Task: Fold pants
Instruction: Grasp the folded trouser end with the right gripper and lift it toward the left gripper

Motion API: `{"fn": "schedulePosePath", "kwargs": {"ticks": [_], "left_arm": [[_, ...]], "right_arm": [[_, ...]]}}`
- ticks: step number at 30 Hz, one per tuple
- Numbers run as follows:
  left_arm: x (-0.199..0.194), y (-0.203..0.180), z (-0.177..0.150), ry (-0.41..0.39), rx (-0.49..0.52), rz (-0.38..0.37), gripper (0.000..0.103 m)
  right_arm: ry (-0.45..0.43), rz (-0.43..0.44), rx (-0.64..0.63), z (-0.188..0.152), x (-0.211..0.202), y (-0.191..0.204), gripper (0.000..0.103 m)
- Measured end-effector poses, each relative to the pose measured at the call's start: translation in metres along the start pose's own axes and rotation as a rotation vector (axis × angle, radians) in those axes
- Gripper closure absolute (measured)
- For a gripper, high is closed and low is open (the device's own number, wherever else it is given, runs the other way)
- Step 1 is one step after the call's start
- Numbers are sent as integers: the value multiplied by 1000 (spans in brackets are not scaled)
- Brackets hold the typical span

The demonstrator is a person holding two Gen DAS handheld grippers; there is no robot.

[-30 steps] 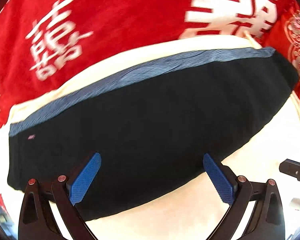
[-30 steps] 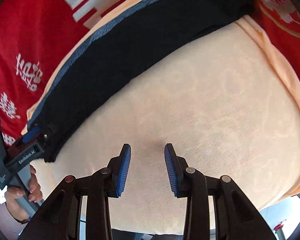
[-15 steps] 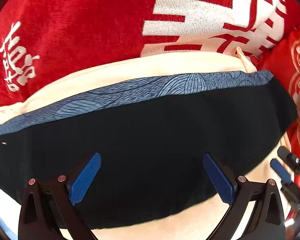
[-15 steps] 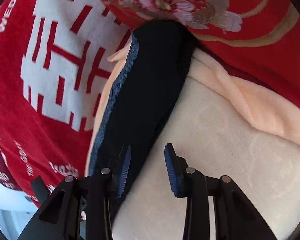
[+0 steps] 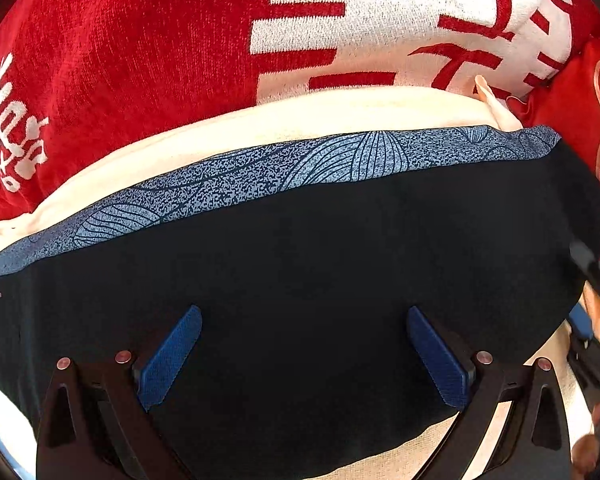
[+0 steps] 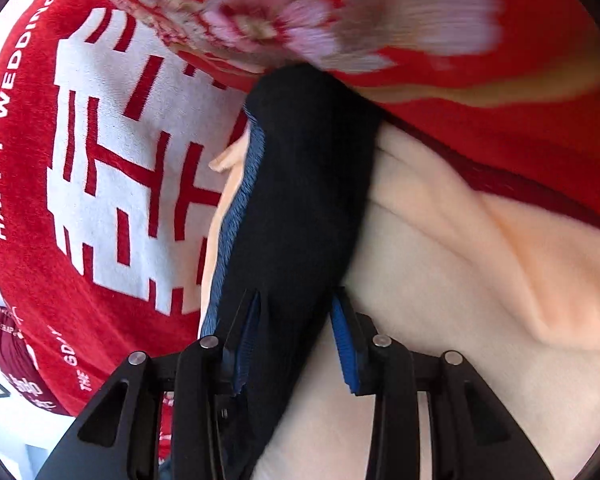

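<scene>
The black pants (image 5: 300, 264) lie folded in a long band on a cream blanket (image 5: 284, 128), with a blue patterned strip (image 5: 284, 168) along the far edge. My left gripper (image 5: 304, 356) is wide open low over the middle of the band. My right gripper (image 6: 296, 340) is at the band's end; its fingers stand apart on either side of the black fabric (image 6: 300, 200), open around it. The other gripper shows at the right edge of the left wrist view (image 5: 596, 276).
A red blanket with white characters (image 5: 140, 48) lies beyond the cream blanket. A red floral cushion (image 6: 380, 24) sits just past the pants' end. The cream blanket (image 6: 460, 280) extends to the right of the right gripper.
My right gripper swung from the bare cream blanket to the pants' end and now straddles the fabric. My left gripper moved forward over the pants and stayed open.
</scene>
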State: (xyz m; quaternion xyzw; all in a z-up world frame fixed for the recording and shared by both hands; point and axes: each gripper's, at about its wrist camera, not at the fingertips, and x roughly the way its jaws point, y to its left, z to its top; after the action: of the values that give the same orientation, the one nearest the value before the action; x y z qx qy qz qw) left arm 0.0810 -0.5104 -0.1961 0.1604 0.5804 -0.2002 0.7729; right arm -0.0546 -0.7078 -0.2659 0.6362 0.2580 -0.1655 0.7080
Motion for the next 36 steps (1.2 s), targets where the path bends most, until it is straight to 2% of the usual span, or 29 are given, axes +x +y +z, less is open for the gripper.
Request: {"fn": "schedulePosePath", "kwargs": {"ticks": [5,6,7,8,9,10,13,14,16,18,20,27,31,35,36], "left_arm": [[1,-1,-1,-12,8,-5,0],[2,0,-2,-6,7,-4,0],[0,0,1,3,2,-3,3],[-5,-1,4,2,-1,-9,20],[-11,-3,7,-7,4,-20,32],[-18,-6,9,-23,22,-33,36],[-29,-15,11,-72,59,-60,36],[-26,-18,10,-66,57,-71,36],[-6,-20,7,-4,30,-105,36],[-2,-25,0,-59,46,-87,36],[-3,-30,-4,-79,69,-67,36],[-4,-15,-7,-101,73,-132,34],[-15,16,-5,-71,56,-190,34],[-38,81,-13,-104,-24,-157,34],[-42,103,-17,-104,-47,-143,28]], "right_arm": [[-68,-34,-74,0,13,16,51],[-62,-47,-78,0,15,19,53],[-49,-63,-70,3,15,21,58],[-42,-71,-58,5,14,21,83],[-29,-90,-61,7,11,22,88],[-15,-81,-84,9,9,25,88],[8,-76,-227,10,-2,50,89],[8,-71,-274,8,-6,60,89],[6,-71,-388,3,-15,82,89],[34,-83,-481,-8,-15,99,90],[33,-114,-616,-24,-16,120,90],[51,-179,-831,-56,-12,161,90],[53,-244,-991,-87,-11,188,90],[57,-292,-1136,-125,-6,207,89],[63,-306,-1182,-140,-1,213,88]]}}
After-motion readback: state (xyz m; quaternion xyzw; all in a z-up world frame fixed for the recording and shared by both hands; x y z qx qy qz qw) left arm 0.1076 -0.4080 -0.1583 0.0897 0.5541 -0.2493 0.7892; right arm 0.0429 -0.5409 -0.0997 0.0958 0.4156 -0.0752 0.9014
